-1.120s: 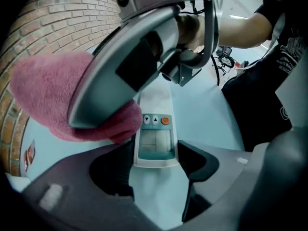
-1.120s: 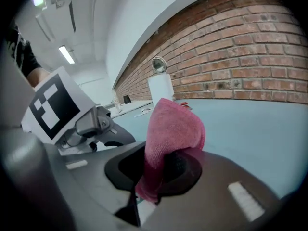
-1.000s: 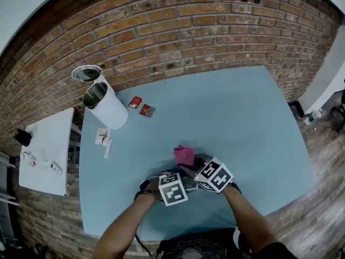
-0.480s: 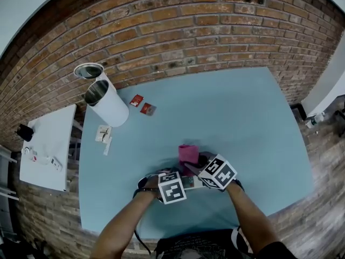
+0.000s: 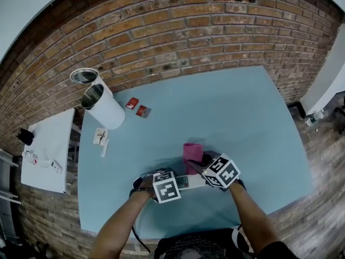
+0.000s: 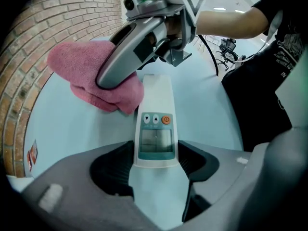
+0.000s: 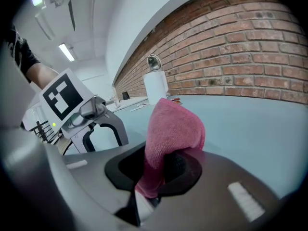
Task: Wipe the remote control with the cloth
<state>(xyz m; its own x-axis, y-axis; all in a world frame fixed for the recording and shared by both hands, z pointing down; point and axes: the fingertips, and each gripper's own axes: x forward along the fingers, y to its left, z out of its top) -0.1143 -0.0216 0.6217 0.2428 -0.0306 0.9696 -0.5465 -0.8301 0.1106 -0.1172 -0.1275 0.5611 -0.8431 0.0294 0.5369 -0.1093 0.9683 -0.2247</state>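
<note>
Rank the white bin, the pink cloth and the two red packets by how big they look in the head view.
1. white bin
2. pink cloth
3. red packets: the two look alike, so they are not ranked against each other. They also lie farther from the camera.

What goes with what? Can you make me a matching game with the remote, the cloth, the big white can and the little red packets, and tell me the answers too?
Things:
1. remote control
2. cloth
3. white can
4. red packets

Places:
A. pinched in the right gripper
B. lying loose on the blue table
C. between the jaws of the left gripper
D. standing at the table's far left corner, by the brick wall

Pairs: 1-C, 2-A, 3-D, 4-B.
</note>
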